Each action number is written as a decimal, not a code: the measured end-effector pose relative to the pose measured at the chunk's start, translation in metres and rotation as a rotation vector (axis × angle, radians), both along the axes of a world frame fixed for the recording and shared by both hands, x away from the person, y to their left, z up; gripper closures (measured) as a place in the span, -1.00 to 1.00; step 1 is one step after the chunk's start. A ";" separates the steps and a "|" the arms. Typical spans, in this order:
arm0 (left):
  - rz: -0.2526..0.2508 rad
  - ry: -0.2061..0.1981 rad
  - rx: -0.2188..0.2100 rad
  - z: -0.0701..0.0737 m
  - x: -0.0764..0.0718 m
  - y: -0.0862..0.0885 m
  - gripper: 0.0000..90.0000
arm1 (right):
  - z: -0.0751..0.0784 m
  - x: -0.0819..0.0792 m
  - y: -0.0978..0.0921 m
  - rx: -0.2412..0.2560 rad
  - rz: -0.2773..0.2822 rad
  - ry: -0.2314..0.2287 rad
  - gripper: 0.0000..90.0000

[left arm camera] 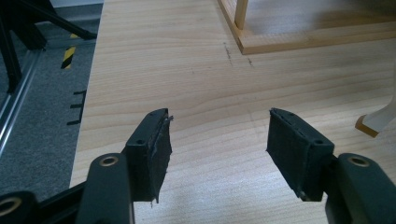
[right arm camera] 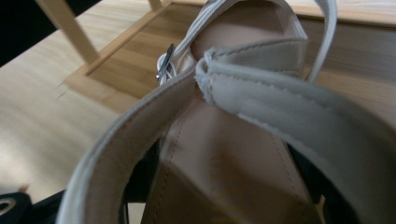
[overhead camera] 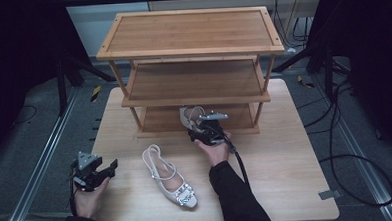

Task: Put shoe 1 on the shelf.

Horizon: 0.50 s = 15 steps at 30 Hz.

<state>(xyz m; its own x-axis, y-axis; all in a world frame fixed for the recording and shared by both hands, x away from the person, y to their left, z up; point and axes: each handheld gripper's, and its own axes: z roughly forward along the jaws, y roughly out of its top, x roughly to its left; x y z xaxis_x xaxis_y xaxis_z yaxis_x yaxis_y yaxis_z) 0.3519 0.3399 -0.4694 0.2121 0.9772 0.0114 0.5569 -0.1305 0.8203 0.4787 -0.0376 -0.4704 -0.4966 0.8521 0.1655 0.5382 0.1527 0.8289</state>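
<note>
Right gripper (overhead camera: 203, 126) clamps a sandal (overhead camera: 190, 116) at the shoe rack's (overhead camera: 192, 70) bottom shelf; left gripper (overhead camera: 99, 174), jaws wide, well left of it.

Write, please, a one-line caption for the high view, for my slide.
Right gripper brings a sandal to the rack's bottom shelf; its mate lies on the table.

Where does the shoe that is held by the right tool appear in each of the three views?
High view: the held shoe is at centre, in the right tool, at the rack's bottom shelf.
Left gripper view: it is not in this picture.
Right gripper view: the held shoe is close up across the frame.
Shared landmark: the rack's bottom shelf.
</note>
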 end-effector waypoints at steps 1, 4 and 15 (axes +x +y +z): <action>0.002 -0.002 -0.001 0.000 0.000 0.000 -0.14 | -0.001 0.004 0.004 0.007 -0.005 0.005 -0.14; 0.002 -0.002 -0.001 0.000 0.000 0.001 -0.13 | -0.006 0.016 0.012 -0.012 -0.027 0.007 -0.14; -0.003 0.003 -0.001 0.000 0.000 0.001 -0.13 | -0.019 0.037 0.032 -0.038 -0.088 0.047 -0.15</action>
